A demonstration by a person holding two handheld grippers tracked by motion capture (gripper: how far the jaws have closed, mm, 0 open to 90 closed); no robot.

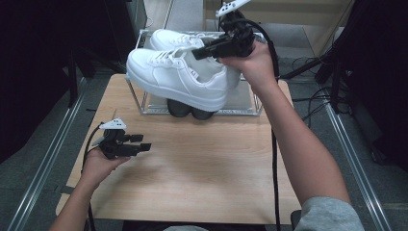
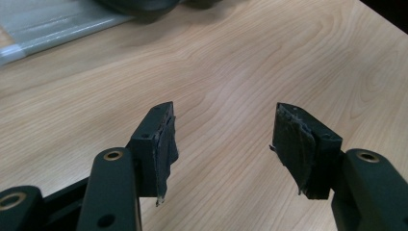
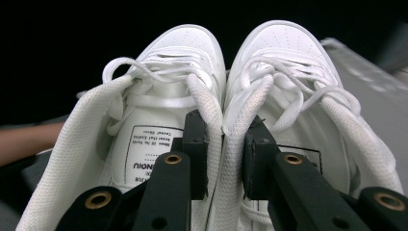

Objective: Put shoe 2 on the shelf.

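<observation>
Left gripper [image 1: 144,142]: low over table [image 1: 192,163], near side of rack [image 1: 144,103], jaws apart, nothing between. Black shoes [image 1: 190,109]: under rack, mostly hidden by white shoes [image 1: 178,77]. White shoes: lifted above rack, pair side by side; inner collars pinched together between right gripper [image 3: 224,156] fingers [image 3: 196,144], one finger inside each shoe.

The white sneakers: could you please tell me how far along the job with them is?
Done: the right tool has both white sneakers pinched together by their inner collars. In hand: they hang above the wire rack. Left: setting them down; the left tool waits open over the table.
</observation>
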